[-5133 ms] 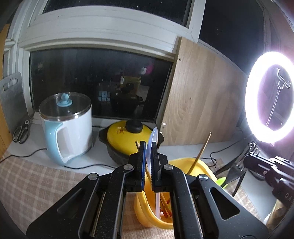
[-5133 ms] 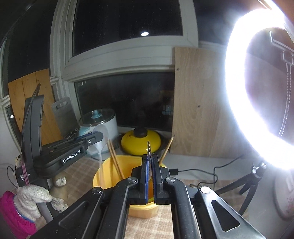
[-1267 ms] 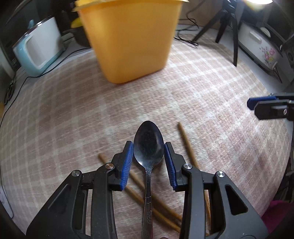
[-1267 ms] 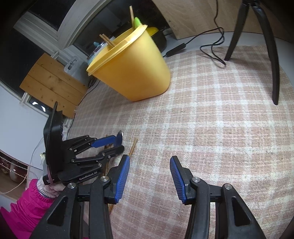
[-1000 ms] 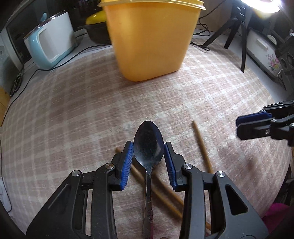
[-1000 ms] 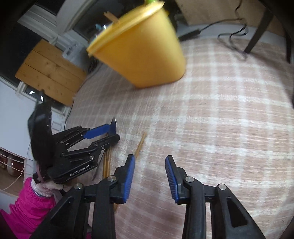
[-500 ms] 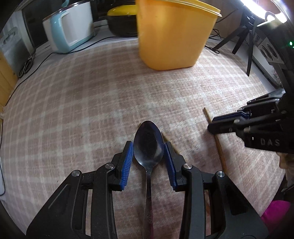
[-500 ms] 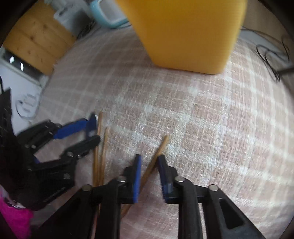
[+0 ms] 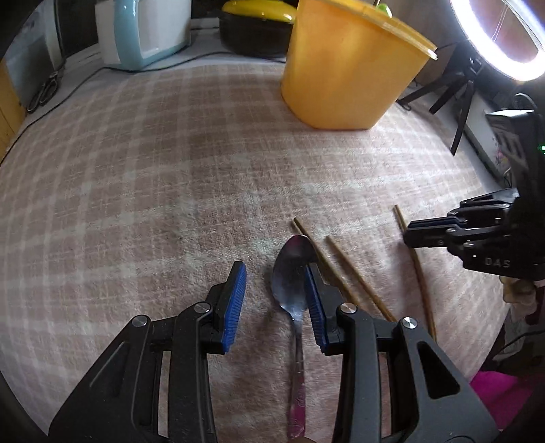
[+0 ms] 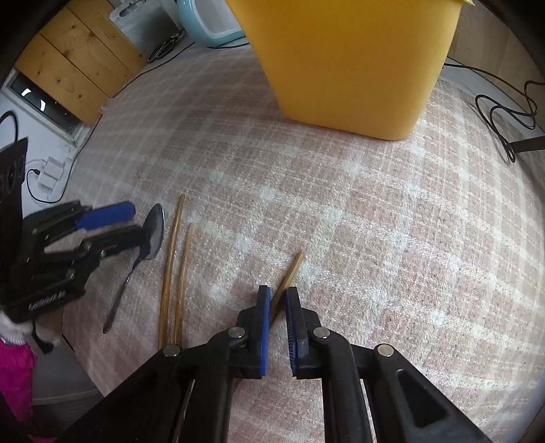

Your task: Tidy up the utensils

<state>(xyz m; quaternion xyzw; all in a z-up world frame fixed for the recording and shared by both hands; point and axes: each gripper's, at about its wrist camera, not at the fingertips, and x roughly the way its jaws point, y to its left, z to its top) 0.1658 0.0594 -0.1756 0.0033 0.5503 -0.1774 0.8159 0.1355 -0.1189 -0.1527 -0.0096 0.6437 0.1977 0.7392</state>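
The left gripper (image 9: 274, 283) hangs low over a checked cloth (image 9: 170, 177), its jaws apart. A metal spoon (image 9: 293, 269) lies on the cloth between them, bowl at twelve o'clock and handle running back to six. The bowl sits against the right blue pad (image 9: 311, 300), with a clear gap to the left pad; the spoon rests on the cloth and is not gripped. From the right wrist camera the same spoon (image 10: 153, 235) shows at nine o'clock, under the left gripper (image 10: 136, 221).

The right gripper (image 10: 277, 300) has its jaws drawn close around one chopstick (image 10: 293, 267), whose free end points to one o'clock. The pads look pressed on it, so it reads as grasped. In the left wrist view this gripper (image 9: 414, 235) sits at three o'clock with the chopstick (image 9: 420, 272) passing beneath it.

Two more chopsticks (image 10: 173, 269) lie side by side on the cloth, between the spoon and the held one. In the left view they (image 9: 344, 269) run just right of the spoon bowl, toward four o'clock.

A yellow bucket (image 9: 347, 71) stands on the cloth at one o'clock, well apart from the loose utensils. A kettle (image 9: 146, 30) stands at eleven o'clock. A ring light (image 9: 494, 51) glows at two o'clock.
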